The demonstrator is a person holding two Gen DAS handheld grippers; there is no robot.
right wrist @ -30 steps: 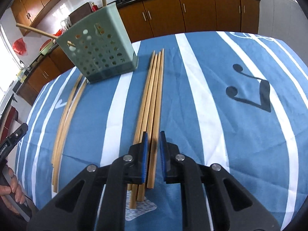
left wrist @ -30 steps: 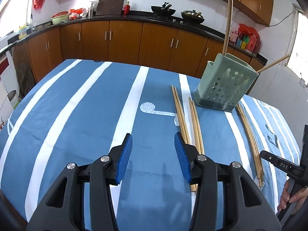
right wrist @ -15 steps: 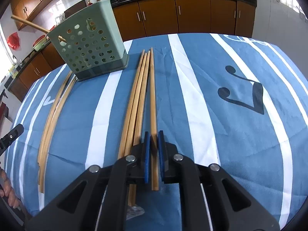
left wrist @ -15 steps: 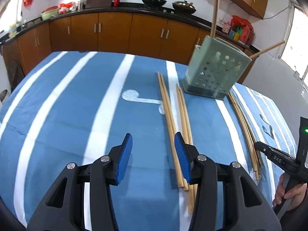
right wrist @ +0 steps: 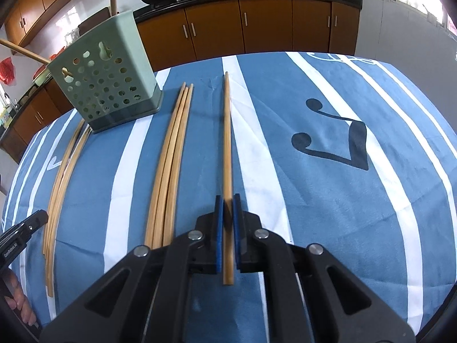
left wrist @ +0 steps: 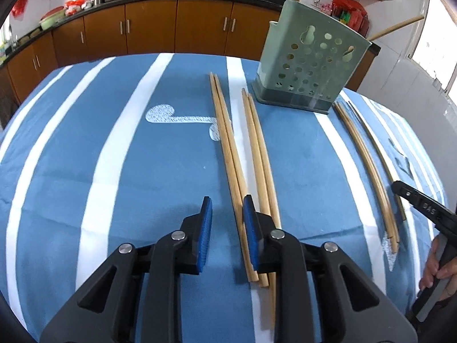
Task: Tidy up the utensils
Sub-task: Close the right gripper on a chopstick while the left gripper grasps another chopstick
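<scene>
Moved since a second ago: right hand-held gripper (right wrist: 227,220) is now pulling one chopstick (right wrist: 227,143) clear of its bundle, and the left one is sliding toward the chopsticks while its jaws are narrowing.

Left wrist view, gripper: left hand-held gripper (left wrist: 227,225) is hanging low over the counter (left wrist: 85,171), its blue pads closing but not yet pressing on anything; the near pair of chopsticks (left wrist: 228,154) is running just inside the right-hand pad, seemingly under it rather than gripped.

Left wrist view, loose sticks: a second pair (left wrist: 258,148) is lying beside the first, and a further bundle (left wrist: 368,165) is curving along the far right of the cloth.

Left wrist view, holder: the green utensil holder (left wrist: 310,65) is standing upright behind the pairs, with a stick or two already leaning out of its top.

Right wrist view, gripper: the pads are pinching the single chopstick near its thick end, its tip pointing away across the white stripe.

Right wrist view, what is waiting: three chopsticks (right wrist: 171,154) are lying together to the left, and more (right wrist: 62,171) are trailing beside the holder (right wrist: 105,80).

Progress: I am judging this as early going; only a couple of sticks are in the holder, one is in hand, and most are lying on the cloth yet to be collected.
</scene>
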